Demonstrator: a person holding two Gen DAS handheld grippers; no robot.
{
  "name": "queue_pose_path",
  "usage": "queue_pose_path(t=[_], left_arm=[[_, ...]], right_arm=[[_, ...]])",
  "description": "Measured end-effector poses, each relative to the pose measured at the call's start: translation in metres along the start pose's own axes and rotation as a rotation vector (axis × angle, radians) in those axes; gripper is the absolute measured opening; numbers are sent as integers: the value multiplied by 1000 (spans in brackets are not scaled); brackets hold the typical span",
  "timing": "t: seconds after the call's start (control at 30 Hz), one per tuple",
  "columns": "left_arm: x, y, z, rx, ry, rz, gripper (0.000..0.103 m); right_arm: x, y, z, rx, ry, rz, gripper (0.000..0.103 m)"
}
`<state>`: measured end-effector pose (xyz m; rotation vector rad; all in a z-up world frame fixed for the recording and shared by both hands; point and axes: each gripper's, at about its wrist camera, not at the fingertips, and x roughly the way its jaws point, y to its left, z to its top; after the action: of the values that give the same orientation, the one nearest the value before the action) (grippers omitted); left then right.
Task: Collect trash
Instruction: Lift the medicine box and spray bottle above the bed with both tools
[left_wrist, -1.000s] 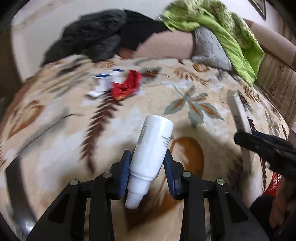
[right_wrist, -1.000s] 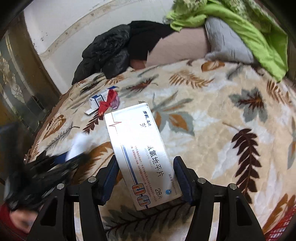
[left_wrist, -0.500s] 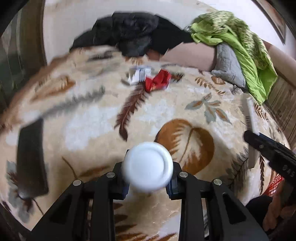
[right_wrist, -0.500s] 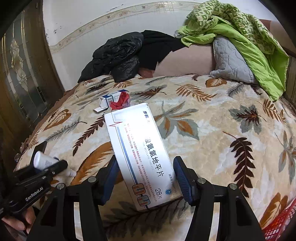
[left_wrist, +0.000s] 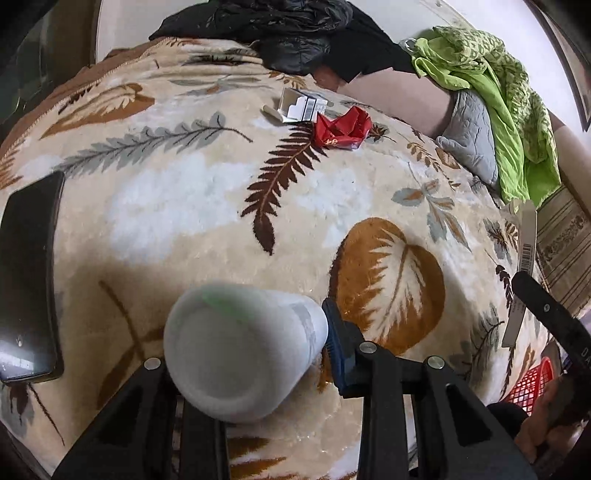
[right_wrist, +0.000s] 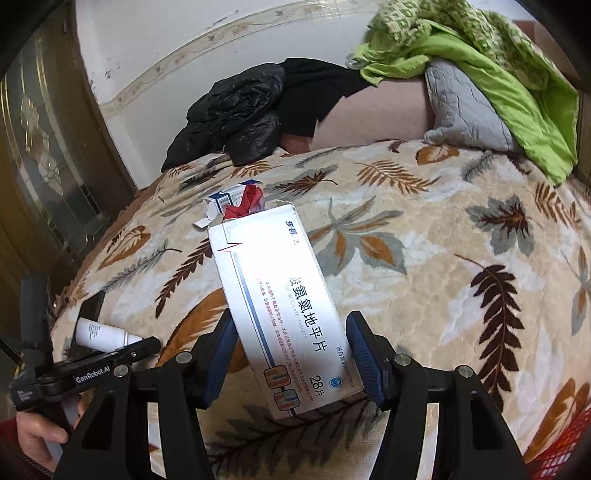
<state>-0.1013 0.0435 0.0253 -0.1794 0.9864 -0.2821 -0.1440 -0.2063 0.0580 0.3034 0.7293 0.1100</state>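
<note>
Since the earlier frame, the left gripper (left_wrist: 255, 373) had closed further on the white bottle (left_wrist: 242, 352), base-forward between its jaws, while the right gripper (right_wrist: 291, 354) clamped the tablet box (right_wrist: 280, 314), both apparently bound for the red basket (left_wrist: 532, 380).

My left gripper (left_wrist: 255, 354) points steeply down, jaws just closing tight on the white bottle (left_wrist: 240, 350); my right gripper (right_wrist: 291, 354) angles down, jaws clamped on the flat box (right_wrist: 280, 314)
</note>
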Motion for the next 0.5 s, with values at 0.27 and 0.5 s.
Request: queue_pose_path(t=[0.27,0.5], left_arm=[[-8,-13,15,86,-112,4,20],[-3,-6,21,48,-105,-24,20]], right_arm=[[0,3,0,-14,0,1,64],[0,1,0,-12,0,-1,64]])
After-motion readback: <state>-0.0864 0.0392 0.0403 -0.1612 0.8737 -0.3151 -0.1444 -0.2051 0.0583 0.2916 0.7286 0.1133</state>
